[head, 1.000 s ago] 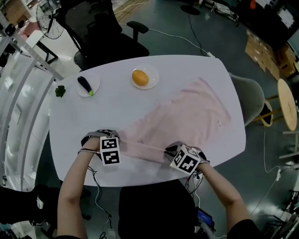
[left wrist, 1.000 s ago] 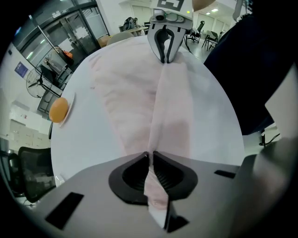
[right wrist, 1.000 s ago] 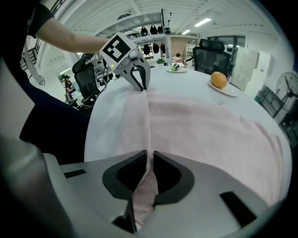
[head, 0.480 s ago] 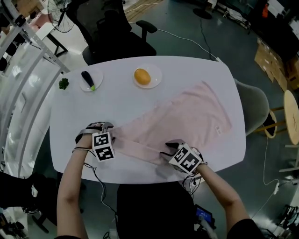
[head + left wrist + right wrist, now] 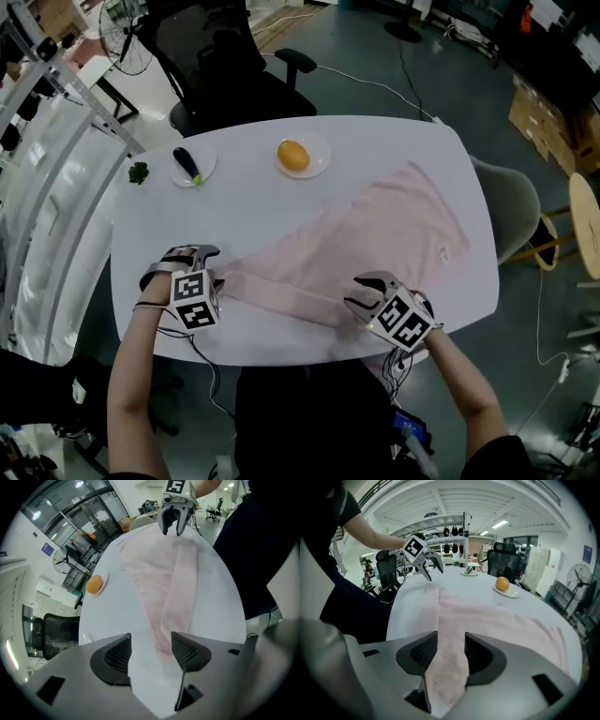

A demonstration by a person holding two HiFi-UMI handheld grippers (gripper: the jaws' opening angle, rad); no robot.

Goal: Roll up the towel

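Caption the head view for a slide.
Left gripper and right gripper, jaws just opening, loosely straddle the folded edge of a pale pink cloth towel on a white oval table.

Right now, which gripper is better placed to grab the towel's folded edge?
Right, likely. Both jaws have just been opening. The right gripper has the towel between its jaws; the left gripper frames mostly bare table.

White table (image 5: 234,216): pink towel (image 5: 375,239), plate (image 5: 319,161) under orange (image 5: 293,155), second plate (image 5: 210,159).
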